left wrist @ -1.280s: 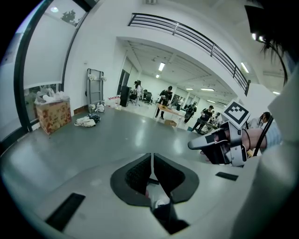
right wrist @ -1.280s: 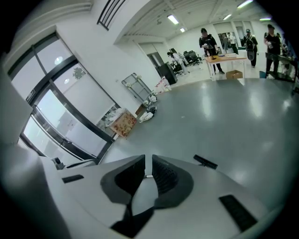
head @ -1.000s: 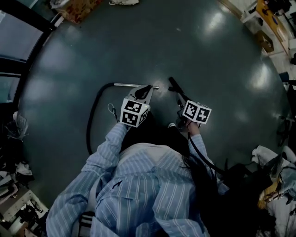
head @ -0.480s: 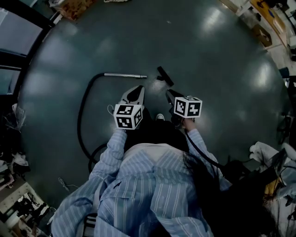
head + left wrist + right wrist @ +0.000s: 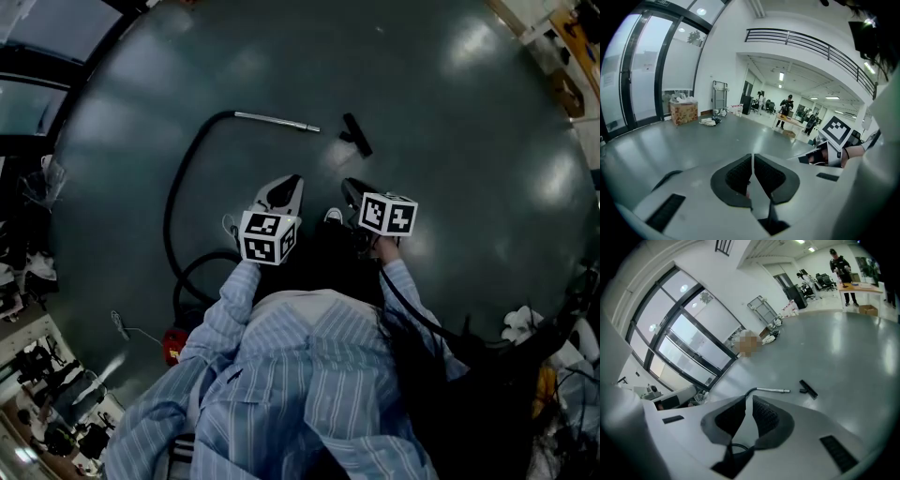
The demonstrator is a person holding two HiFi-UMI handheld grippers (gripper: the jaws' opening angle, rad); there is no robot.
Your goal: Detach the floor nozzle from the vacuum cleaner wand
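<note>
The silver wand (image 5: pixel 277 121) lies on the dark floor at the end of a black hose (image 5: pixel 176 192). The black floor nozzle (image 5: pixel 356 134) lies on its own a short way right of the wand's free end, not touching it. My left gripper (image 5: pixel 292 180) and right gripper (image 5: pixel 349 186) hover side by side nearer the person, well short of both parts. In the left gripper view the left gripper (image 5: pixel 752 157) has its pads almost together with nothing between them. The right gripper (image 5: pixel 749 399) is also shut and empty, and looks towards the wand (image 5: pixel 773 390) and the nozzle (image 5: pixel 808 389).
A red vacuum body (image 5: pixel 172 345) sits at the hose's near end. Clutter lines the left edge (image 5: pixel 26 258) and white cloth lies at the right (image 5: pixel 523 323). Beyond, there are tall windows (image 5: pixel 642 70), a cardboard box (image 5: pixel 683 112), a cart (image 5: pixel 719 96) and distant people at a table (image 5: pixel 787 105).
Both grippers have drawn back towards the person, away from the wand's end and the nozzle. Those two now lie farther ahead on the floor, apart from each other.
</note>
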